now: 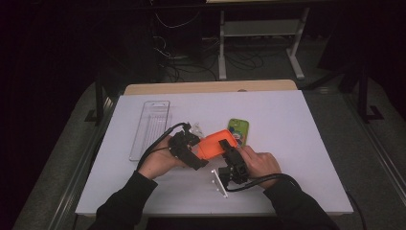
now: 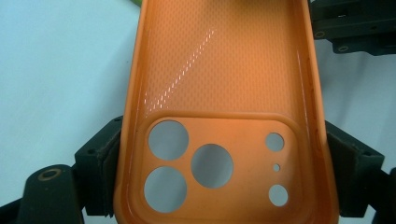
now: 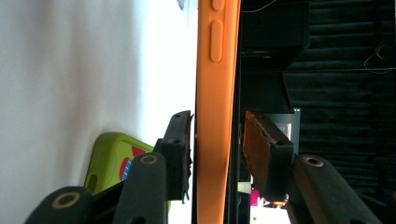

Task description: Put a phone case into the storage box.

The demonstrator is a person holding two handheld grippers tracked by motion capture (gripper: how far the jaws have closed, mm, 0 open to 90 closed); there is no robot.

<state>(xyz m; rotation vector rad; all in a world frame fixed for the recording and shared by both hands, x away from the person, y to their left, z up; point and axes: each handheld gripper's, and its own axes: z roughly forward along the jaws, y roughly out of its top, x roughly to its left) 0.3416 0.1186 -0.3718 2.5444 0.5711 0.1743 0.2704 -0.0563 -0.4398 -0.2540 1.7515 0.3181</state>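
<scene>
An orange phone case (image 1: 214,143) is held up just above the white table (image 1: 287,143) in the middle. My left gripper (image 1: 197,154) is shut on it across its width at the camera-hole end; its own view shows the case's inside (image 2: 224,70) with a jaw pressed on each long edge. My right gripper (image 1: 226,147) straddles the case's other end. There the case (image 3: 215,116) stands edge-on between the jaws. One pad (image 3: 187,144) touches it, while the other pad (image 3: 256,140) stands a narrow gap off.
A green phone case (image 1: 238,132) lies flat just beyond the orange one. A clear plastic tray (image 1: 151,128) lies at the left. A small clear piece (image 1: 197,128) sits behind my left gripper, and a thin white strip (image 1: 218,184) lies near the front edge.
</scene>
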